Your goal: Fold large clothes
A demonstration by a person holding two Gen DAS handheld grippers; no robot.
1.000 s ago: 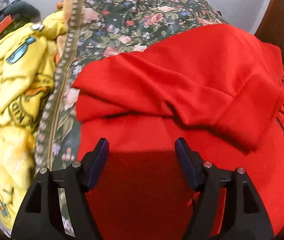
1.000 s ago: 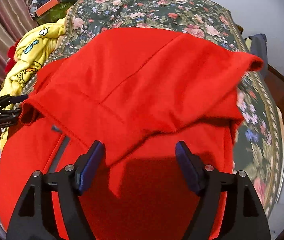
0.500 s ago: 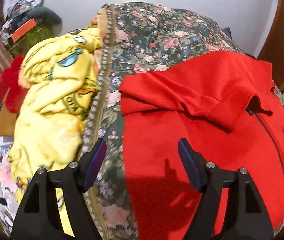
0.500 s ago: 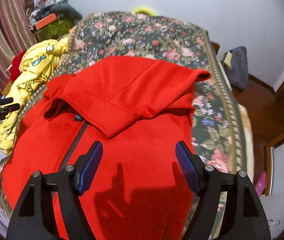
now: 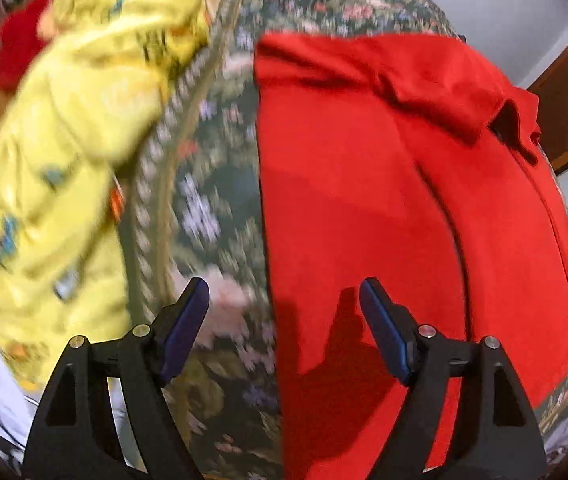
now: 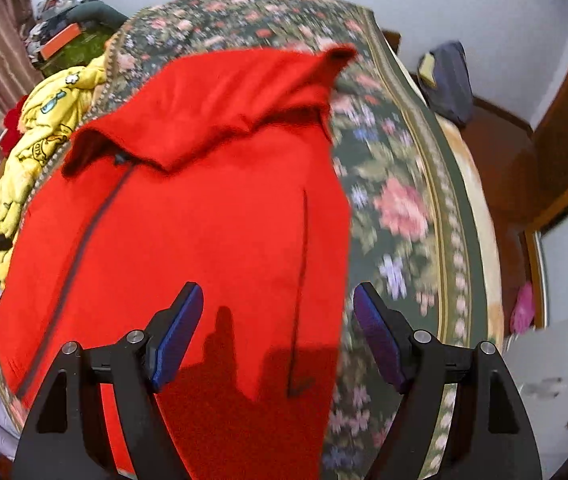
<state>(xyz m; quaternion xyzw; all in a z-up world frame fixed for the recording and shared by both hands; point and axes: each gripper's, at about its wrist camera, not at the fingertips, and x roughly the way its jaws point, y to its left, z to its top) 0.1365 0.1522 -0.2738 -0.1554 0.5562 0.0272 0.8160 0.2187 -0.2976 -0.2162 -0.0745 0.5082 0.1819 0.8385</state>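
Blue-padded black tongs frame both views: the left gripper (image 5: 284, 320) hangs with its jaws spread wide and nothing between them, one pad above the floral cover and the other above red cloth. The right gripper (image 6: 277, 320) is likewise wide apart and empty, its left pad over the red cloth and its right pad beyond the garment's edge, above the cover.

Beneath them a bright red zip-front fleece jacket (image 6: 211, 216) lies spread on a dark green bedspread with pink flowers and a patterned border (image 6: 396, 204). A dark zip line (image 6: 83, 240) runs lengthwise down the jacket in the right wrist view, and a second dark seam or pocket line lies nearer its right edge. Shadows of both tools fall on the near part of the cloth.

Farther up, the jacket's top portion is folded over onto the body, one corner sticking up at its far right.

At the bed's left side a crumpled yellow printed blanket (image 5: 63, 152) is heaped just beside the border, blurred in the left wrist view. Beyond the bed, a dark blue bag (image 6: 448, 80) sits by the white wall.
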